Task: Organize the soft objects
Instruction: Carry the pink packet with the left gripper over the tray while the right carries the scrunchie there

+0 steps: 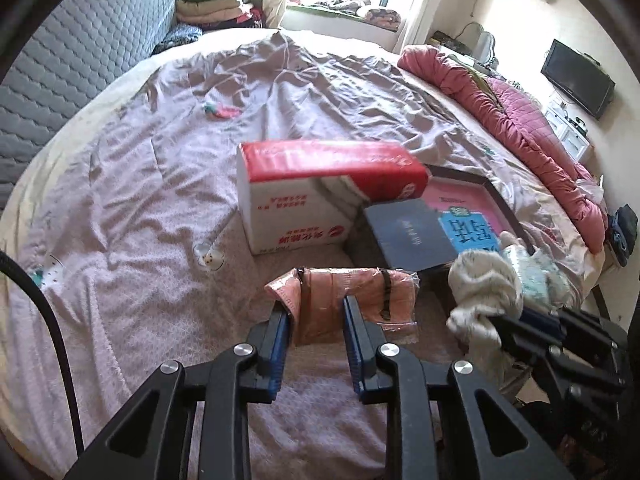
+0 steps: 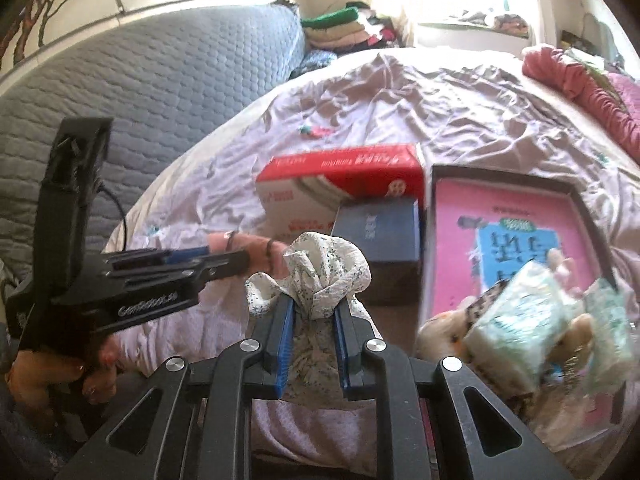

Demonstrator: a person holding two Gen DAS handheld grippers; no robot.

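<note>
The left gripper [image 1: 316,316] has its 2 fingers narrow, clamped on a pink packet [image 1: 344,292] above the bed sheet [image 1: 140,208]. The right gripper [image 2: 314,318] is closed tight on a white speckled cloth [image 2: 320,276], which bunches between and above its fingers.

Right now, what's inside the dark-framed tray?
In the dark-framed tray: a pink book, with a navy box overlapping its corner. Nearer end is hidden behind blurred soft items.
</note>
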